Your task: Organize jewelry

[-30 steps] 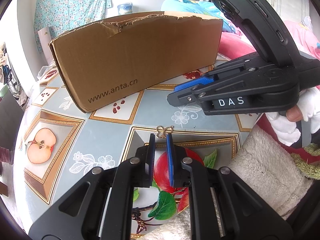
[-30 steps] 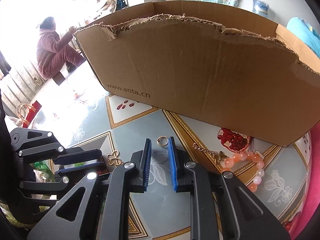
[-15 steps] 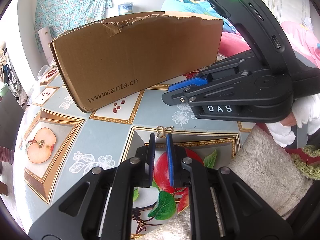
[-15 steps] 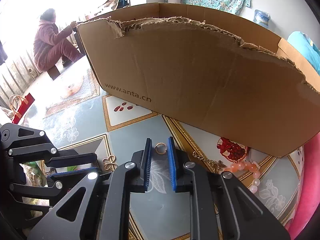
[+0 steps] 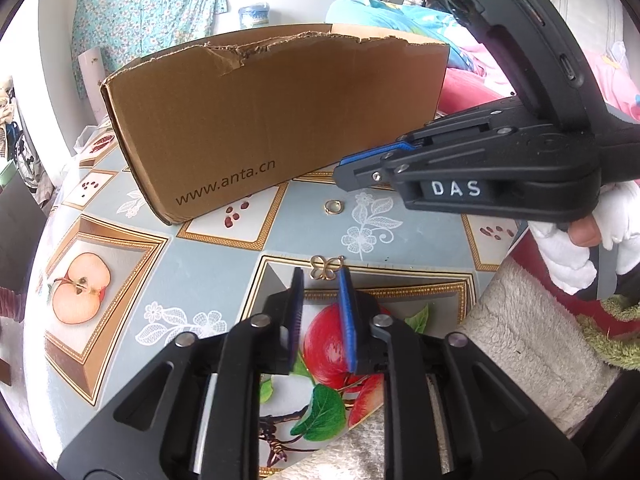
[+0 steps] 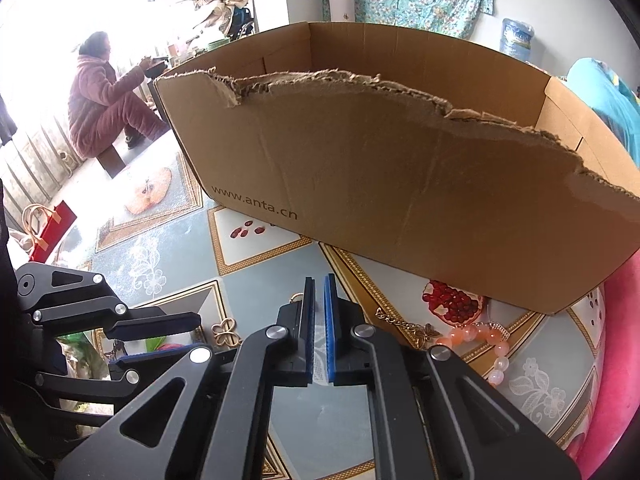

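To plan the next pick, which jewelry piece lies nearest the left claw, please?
The gold butterfly charm, just ahead of the left claw, whose jaws have just been opening, nothing between them; the gold ring lies farther off, toward the cardboard box.

Blk grippers [image 5: 319,276], blue pads, silver screws, "DAS" label, white glove [image 5: 576,256]

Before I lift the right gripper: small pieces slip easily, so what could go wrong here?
The right gripper is shut on nothing; the ring lies on the tablecloth, so lifting leaves it behind. The bead bracelet and chain lie close together and may snag.
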Demonstrator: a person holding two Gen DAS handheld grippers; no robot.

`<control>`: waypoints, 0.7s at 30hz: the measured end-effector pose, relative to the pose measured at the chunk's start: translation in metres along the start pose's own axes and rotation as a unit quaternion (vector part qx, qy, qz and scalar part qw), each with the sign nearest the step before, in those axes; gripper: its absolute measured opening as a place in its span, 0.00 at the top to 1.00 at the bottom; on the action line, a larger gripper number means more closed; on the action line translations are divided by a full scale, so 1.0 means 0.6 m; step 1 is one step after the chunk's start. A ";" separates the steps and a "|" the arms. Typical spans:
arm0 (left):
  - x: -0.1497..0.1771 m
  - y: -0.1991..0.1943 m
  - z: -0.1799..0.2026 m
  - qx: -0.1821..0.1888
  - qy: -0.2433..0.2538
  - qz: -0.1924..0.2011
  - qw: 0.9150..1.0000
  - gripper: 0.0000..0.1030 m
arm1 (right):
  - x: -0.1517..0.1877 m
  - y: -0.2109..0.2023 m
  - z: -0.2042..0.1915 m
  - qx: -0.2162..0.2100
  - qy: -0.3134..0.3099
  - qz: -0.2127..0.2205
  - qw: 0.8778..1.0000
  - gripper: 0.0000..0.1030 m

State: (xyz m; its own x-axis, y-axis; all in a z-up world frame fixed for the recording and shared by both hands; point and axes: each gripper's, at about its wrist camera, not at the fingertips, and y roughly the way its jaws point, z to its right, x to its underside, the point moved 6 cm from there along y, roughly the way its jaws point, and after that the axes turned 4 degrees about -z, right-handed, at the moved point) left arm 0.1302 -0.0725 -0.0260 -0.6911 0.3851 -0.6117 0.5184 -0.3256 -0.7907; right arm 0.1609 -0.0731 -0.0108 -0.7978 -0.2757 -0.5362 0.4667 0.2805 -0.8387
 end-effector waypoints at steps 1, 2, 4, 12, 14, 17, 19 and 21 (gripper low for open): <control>0.000 0.001 0.001 -0.001 0.000 0.000 1.000 0.80 | 0.000 -0.001 0.004 -0.002 0.004 0.000 1.000 0.95; 0.000 0.001 0.002 -0.002 0.001 -0.002 1.000 0.79 | 0.000 -0.002 0.006 -0.005 0.009 -0.001 1.000 0.95; 0.000 0.003 0.004 -0.003 0.001 -0.003 1.000 0.76 | 0.001 0.000 0.009 -0.013 0.012 -0.005 1.000 0.94; 0.001 0.005 0.008 -0.006 -0.005 -0.006 1.000 0.73 | -0.002 0.023 -0.019 -0.011 -0.010 -0.010 1.000 0.78; -0.001 0.005 0.009 -0.006 -0.006 -0.006 1.000 0.73 | 0.001 0.033 -0.025 0.001 -0.020 -0.014 1.000 0.78; 0.000 0.005 0.009 -0.005 -0.008 -0.006 1.000 0.73 | 0.003 0.029 -0.032 0.001 -0.027 -0.008 1.000 0.89; 0.001 0.004 0.008 -0.004 -0.011 -0.005 1.000 0.72 | 0.004 0.027 -0.034 0.003 -0.027 -0.006 1.000 0.89; 0.001 0.003 0.007 -0.004 -0.011 -0.005 1.000 0.73 | 0.005 0.024 -0.034 0.000 -0.023 -0.007 1.000 0.89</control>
State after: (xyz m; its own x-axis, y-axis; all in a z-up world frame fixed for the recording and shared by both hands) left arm 0.1283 -0.0766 -0.0279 -0.7075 0.3684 -0.6030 0.5154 -0.3148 -0.7970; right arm 0.1575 -0.0512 -0.0228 -0.7853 -0.3216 -0.5290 0.4564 0.2766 -0.8457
